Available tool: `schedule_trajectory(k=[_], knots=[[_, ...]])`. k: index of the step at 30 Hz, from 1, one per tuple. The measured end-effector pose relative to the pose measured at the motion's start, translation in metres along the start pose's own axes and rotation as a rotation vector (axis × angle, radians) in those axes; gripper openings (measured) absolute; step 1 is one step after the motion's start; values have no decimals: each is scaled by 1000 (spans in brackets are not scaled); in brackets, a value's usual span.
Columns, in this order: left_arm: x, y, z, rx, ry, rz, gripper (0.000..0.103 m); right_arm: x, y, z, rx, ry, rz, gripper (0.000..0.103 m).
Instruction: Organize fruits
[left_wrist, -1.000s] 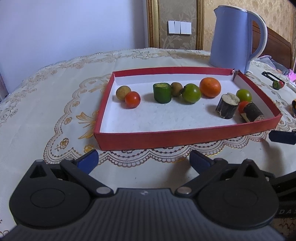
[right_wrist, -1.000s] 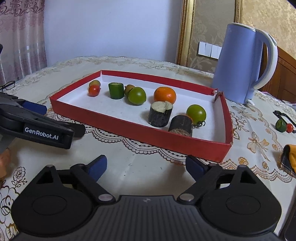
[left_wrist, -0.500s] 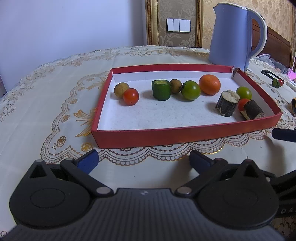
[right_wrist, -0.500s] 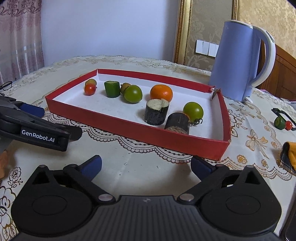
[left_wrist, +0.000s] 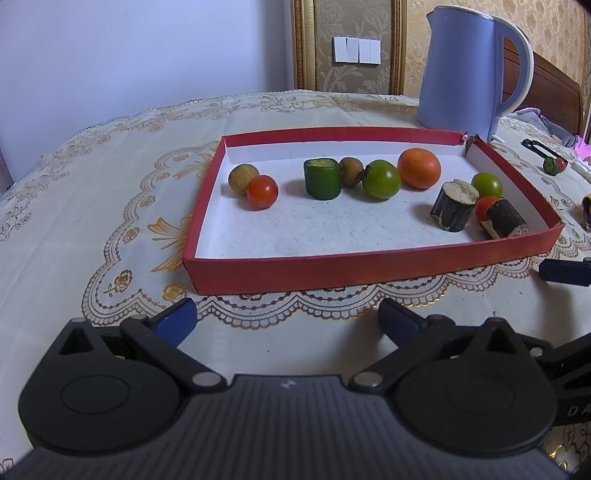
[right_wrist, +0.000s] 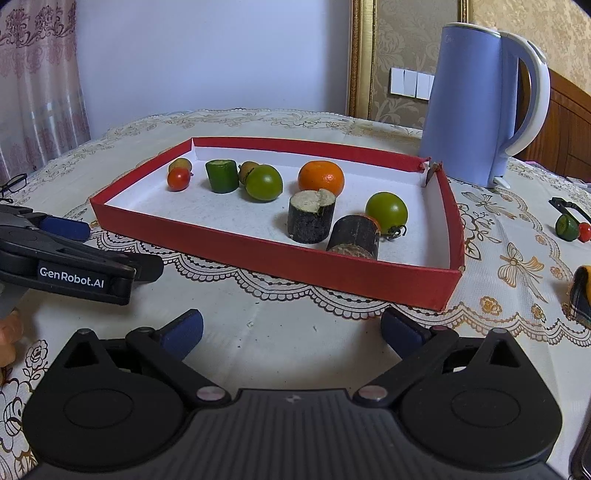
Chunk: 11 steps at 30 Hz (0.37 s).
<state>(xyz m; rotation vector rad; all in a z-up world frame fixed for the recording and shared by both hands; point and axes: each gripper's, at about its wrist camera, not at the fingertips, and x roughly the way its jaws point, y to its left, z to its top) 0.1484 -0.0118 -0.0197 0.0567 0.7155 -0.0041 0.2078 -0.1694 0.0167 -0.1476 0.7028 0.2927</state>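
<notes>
Your left gripper (left_wrist: 286, 319) is wide open w/ nothing between its blue pads. It hangs over the desk (left_wrist: 92, 206), just in front of the red tray (left_wrist: 369, 269). Your right gripper (right_wrist: 291, 330) is wide open too, nothing in it, also just in front of the tray's near wall.

All the fruits sit in the tray, on its white floor. At the far left a tan round fruit (left_wrist: 243, 178) touches a red tomato (left_wrist: 262, 192). Next, near the middle, a green cut piece (left_wrist: 322, 178) stands upright. Just right of it a small brown fruit (left_wrist: 351, 171) touches a big green tomato (left_wrist: 382, 179). The orange (left_wrist: 419, 168) sits just beside that one, a bit further back.

On the right side, a dark cut piece (left_wrist: 453, 205) stands up w/ its pale top showing. A 2nd dark piece (left_wrist: 505, 222) lies tilted by the near right corner. A small red tomato (left_wrist: 484, 206) is squeezed between those two. A smaller green tomato (left_wrist: 487, 185) sits behind them.

A blue kettle (left_wrist: 461, 70) stands on the desk behind the tray's far right corner. From the right view, your left gripper shows at the left edge, off to the tray's left.
</notes>
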Motion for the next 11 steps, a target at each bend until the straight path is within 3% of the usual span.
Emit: schedule_trajectory(k=[11], knots=[[-2, 0, 0, 6, -8, -6, 103, 0, 0, 0, 0, 0, 0, 103]])
